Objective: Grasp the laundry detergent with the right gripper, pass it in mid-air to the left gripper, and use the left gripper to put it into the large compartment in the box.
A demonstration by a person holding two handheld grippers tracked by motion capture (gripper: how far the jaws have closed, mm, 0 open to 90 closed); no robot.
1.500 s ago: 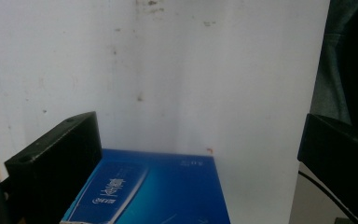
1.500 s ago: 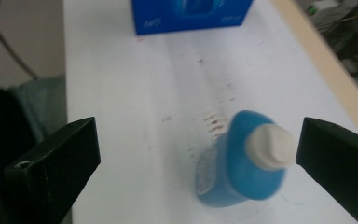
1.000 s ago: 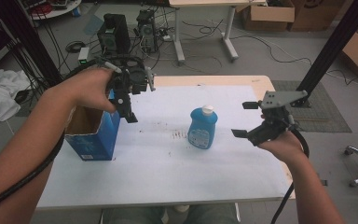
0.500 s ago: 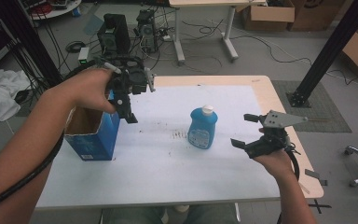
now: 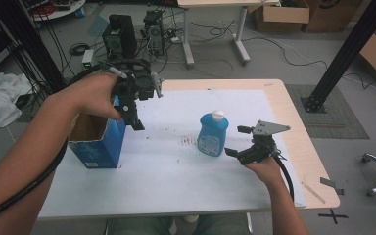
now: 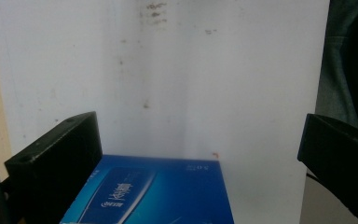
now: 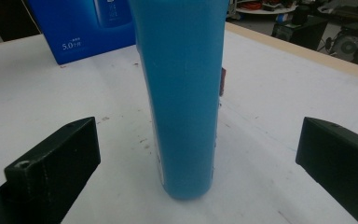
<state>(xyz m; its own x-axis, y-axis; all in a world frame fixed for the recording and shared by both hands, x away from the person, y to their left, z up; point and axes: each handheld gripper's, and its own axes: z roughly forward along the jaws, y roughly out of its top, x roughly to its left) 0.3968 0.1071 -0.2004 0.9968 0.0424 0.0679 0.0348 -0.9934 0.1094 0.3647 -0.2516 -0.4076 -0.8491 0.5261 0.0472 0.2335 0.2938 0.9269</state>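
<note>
One blue bottle [image 5: 212,134] upright, cap up, right tool [image 5: 239,141] open beside.

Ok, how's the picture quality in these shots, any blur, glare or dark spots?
High view: even light, sharp, no strong glare on the white table sheet. Left gripper view: soft and dim, the blue box smeared near the lens. Right gripper view: the blue bottle sits close and slightly soft, with pale sheen down its side; the room behind is blurred.
</note>
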